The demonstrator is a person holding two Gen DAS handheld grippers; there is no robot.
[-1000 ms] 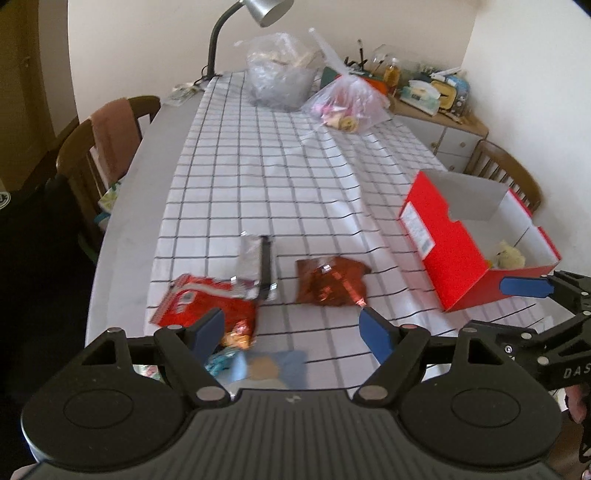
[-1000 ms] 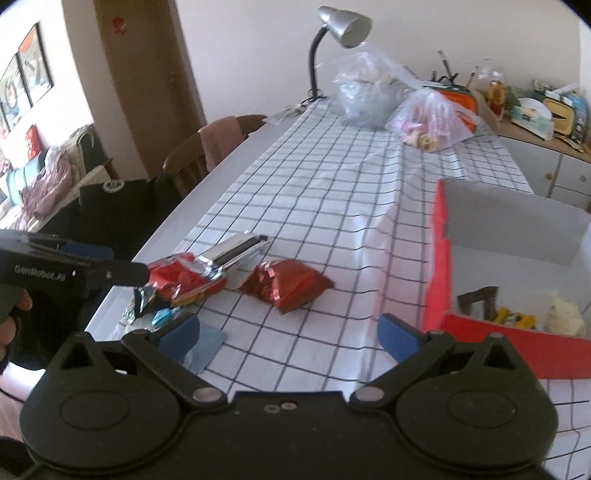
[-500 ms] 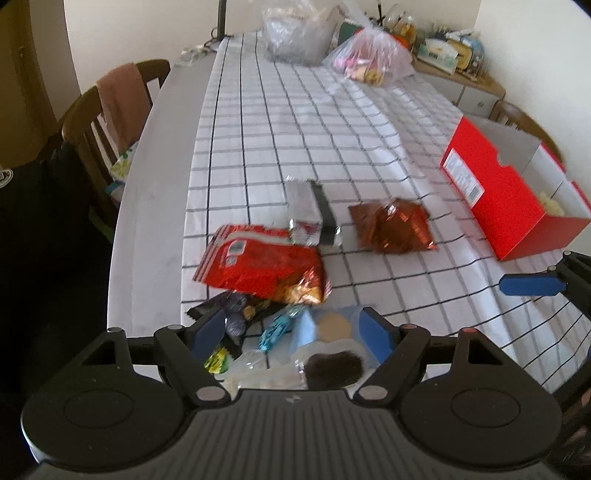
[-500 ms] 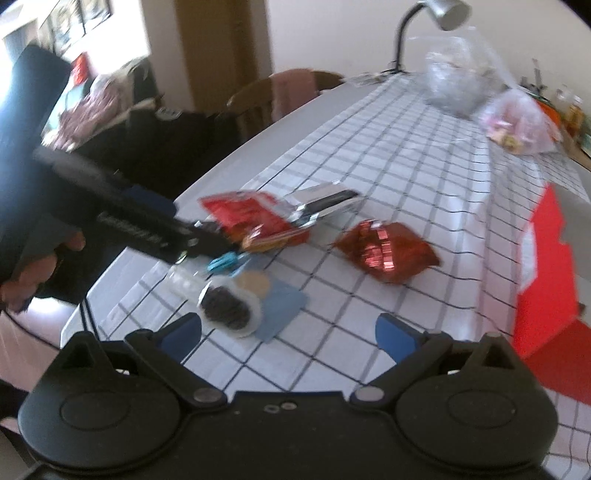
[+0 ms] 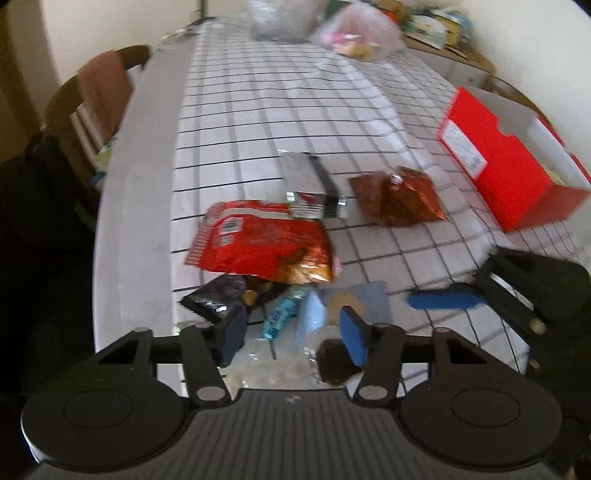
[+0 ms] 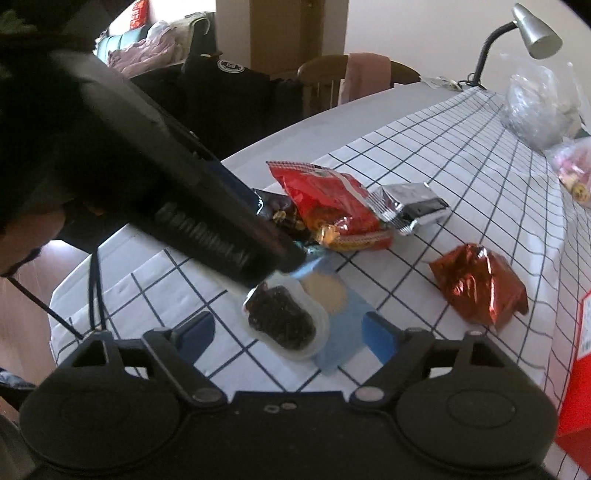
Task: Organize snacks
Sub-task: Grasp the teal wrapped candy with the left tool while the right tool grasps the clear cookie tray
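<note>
A long table covered with a white cloth gridded in thin black lines (image 5: 295, 96) fills both views, its bare grey edge (image 5: 136, 206) running along the side where a wooden chair draped with a pink towel (image 5: 99, 85) stands. At the far end sit two clear plastic bags of goods (image 5: 358, 33) and a grey gooseneck desk lamp (image 6: 532, 29). The snacks lie clustered near the front edge: a crinkled red snack bag (image 5: 258, 243), a silver foil packet with a black stripe (image 5: 314, 184) touching it, and a copper-red foil pouch (image 6: 480, 288) apart to the side. An open red cardboard box with white interior (image 5: 506, 173) stands further along. The left gripper (image 5: 291, 332) has its jaws spread above a clear tub of dark snack (image 6: 284, 321) and a light blue packet (image 6: 347, 325). The right gripper (image 6: 284, 332) is likewise spread wide, empty, over the same tub.
</note>
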